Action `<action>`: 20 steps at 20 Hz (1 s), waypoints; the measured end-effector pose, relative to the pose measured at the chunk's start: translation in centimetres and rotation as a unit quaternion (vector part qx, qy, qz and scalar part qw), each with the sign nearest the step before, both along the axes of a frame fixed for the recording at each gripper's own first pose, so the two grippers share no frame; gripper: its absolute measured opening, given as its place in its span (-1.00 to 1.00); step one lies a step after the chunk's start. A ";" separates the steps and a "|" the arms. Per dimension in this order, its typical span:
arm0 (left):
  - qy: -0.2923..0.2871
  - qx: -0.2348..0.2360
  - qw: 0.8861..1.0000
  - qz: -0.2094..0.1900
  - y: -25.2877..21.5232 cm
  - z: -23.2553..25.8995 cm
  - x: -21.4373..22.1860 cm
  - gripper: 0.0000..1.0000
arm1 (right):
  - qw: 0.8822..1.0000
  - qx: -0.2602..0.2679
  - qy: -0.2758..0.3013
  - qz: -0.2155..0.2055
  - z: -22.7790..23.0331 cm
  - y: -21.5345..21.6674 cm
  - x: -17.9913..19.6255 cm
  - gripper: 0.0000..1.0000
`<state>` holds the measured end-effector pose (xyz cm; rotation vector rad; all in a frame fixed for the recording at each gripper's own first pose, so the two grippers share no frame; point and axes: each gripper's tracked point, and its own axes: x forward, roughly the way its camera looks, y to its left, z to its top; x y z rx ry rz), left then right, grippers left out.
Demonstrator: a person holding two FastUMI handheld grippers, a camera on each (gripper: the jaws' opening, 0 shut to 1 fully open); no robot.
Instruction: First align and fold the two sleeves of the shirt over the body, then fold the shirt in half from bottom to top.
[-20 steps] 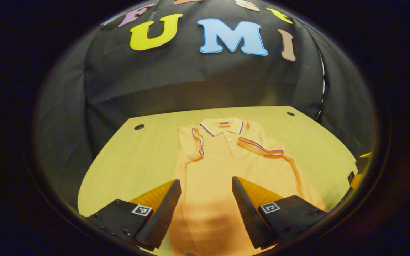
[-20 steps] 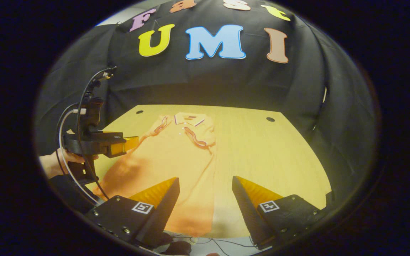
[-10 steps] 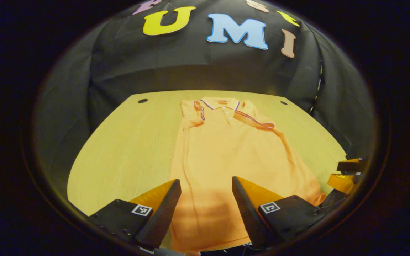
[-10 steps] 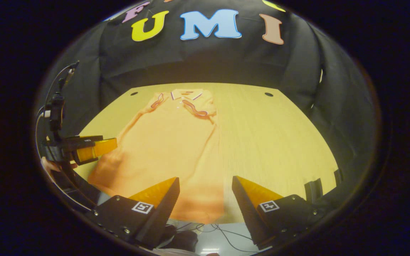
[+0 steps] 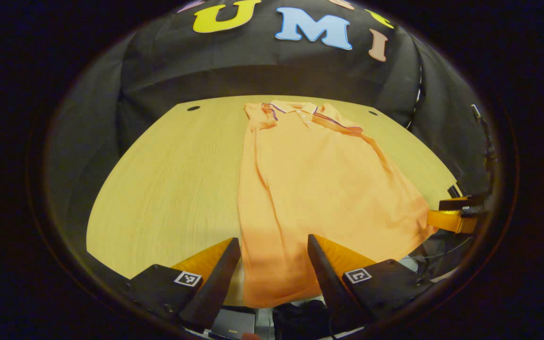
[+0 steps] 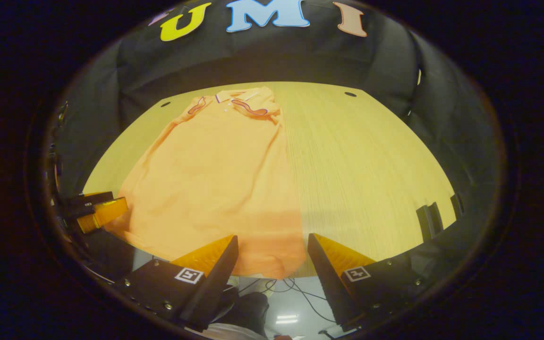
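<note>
An orange polo shirt (image 5: 319,189) lies flat on the wooden table (image 5: 168,179), collar at the far end and both short sleeves folded in over the chest. Its hem hangs slightly over the near table edge. My left gripper (image 5: 272,250) is open above the shirt's near left hem corner, touching nothing. My right gripper (image 6: 272,250) is open above the near right hem corner of the shirt (image 6: 220,174). The right gripper (image 5: 454,215) shows at the right edge of the left gripper view, and the left gripper (image 6: 95,210) shows at the left edge of the right gripper view.
Bare table (image 6: 361,170) stretches to the right of the shirt, and more bare wood lies to its left. Small round holes (image 6: 350,94) mark the far corners. Below the near edge I see floor with cables (image 6: 295,293).
Both grippers have pulled back toward the near table edge and tilted down, so the whole shirt and its hem now show. Both stayed open.
</note>
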<state>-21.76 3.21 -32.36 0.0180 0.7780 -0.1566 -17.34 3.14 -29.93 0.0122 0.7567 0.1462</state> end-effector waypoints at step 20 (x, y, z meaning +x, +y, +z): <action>0.008 0.035 0.999 -0.021 -2.6 -1.3 -3.2 0.34 | 1.000 0.003 0.015 -0.001 -1.5 0.4 -1.7 -0.19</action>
